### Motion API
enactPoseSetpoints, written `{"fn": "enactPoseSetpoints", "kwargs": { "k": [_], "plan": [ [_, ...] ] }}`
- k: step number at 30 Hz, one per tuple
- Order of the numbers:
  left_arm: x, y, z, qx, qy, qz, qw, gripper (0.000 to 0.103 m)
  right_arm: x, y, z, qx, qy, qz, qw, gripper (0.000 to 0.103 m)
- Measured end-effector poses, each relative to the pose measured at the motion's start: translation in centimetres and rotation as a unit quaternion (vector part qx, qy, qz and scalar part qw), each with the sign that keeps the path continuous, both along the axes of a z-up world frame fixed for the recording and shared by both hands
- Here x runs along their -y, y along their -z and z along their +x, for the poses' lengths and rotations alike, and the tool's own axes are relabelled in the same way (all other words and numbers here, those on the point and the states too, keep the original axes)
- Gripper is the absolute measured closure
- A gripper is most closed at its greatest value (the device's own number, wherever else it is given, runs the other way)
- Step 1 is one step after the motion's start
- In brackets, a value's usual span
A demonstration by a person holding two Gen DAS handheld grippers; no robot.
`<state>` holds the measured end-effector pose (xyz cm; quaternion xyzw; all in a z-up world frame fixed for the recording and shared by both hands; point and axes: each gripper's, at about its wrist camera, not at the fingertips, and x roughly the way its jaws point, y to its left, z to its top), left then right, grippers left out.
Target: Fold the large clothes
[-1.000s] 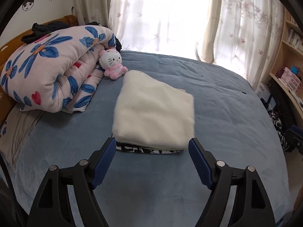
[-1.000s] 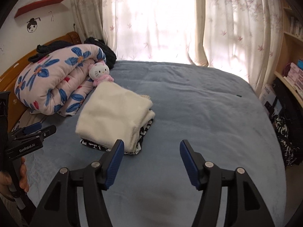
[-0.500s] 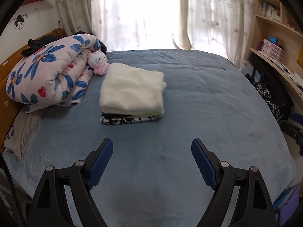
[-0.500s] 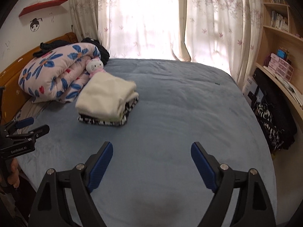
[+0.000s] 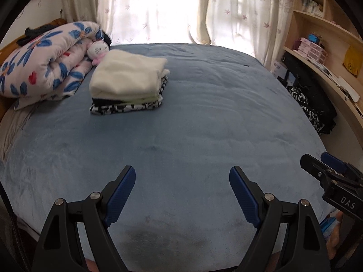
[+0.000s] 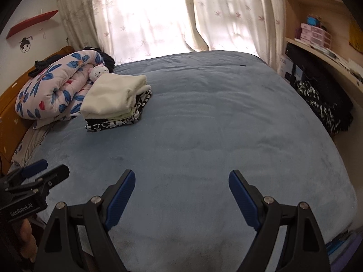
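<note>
Stack of folded clothes, cream fleece topmost (image 5: 127, 78), lies at ten o'clock on the blue plush bed (image 5: 204, 117). Left tool (image 5: 182, 185) and right tool (image 6: 181, 187) hover spread, empty, near the bed's near edge.

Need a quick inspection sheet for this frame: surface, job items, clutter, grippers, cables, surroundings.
Surface: blue bedspread, lightly wrinkled, with a darker patch near the front edge.
Job's things: folded cream garment lies on top of the folded black-and-white garment, a tidy stack at the far left of the bed.
Clutter: rolled floral quilt and a plush cat toy beside the stack; the toy touches the cream garment's back edge.
Grippers: left gripper open, empty, above the near bed edge; right gripper open, empty.
Cables: nothing seen.
Surroundings: curtains over a bright window, wooden shelves on the right, dark patterned clothing heaped below them.
</note>
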<state>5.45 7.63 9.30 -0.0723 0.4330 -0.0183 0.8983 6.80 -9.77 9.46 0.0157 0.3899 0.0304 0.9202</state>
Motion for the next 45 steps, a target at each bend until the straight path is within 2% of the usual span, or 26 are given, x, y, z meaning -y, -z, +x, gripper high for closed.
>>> {"fn": "enactPoseSetpoints", "kwargs": {
  "k": [4, 7, 12, 18, 32, 45],
  "plan": [
    [0.2, 2.0, -0.3, -0.013, -0.018, 0.003, 0.9997, 0.019, -0.4, 1.6, -1.4, 0.010, 0.015, -0.007, 1.000, 0.018],
    [0.7, 3.4, -0.7, -0.021, -0.021, 0.011, 0.9995, 0.019, -0.9, 2.9, -2.1, 0.007, 0.007, -0.007, 1.000, 0.018],
    [1.4, 5.4, -1.2, -0.036, -0.017, 0.002, 0.9992, 0.019, -1.5, 4.8, -2.5, 0.004, 0.008, -0.037, 0.999, 0.018],
    [2.2, 6.7, -1.0, -0.044, -0.007, 0.001, 0.9990, 0.019, -1.5, 6.2, -2.4, -0.009, 0.005, -0.035, 0.999, 0.018],
    [3.6, 8.2, -0.5, -0.061, 0.010, 0.002, 0.9981, 0.019, -1.3, 7.2, -2.2, -0.015, 0.009, -0.031, 0.999, 0.018],
    [4.1, 8.6, -0.4, -0.068, 0.007, 0.003, 0.9977, 0.019, -1.2, 7.6, -2.0, -0.016, 0.011, -0.033, 0.999, 0.018]
  ]
}}
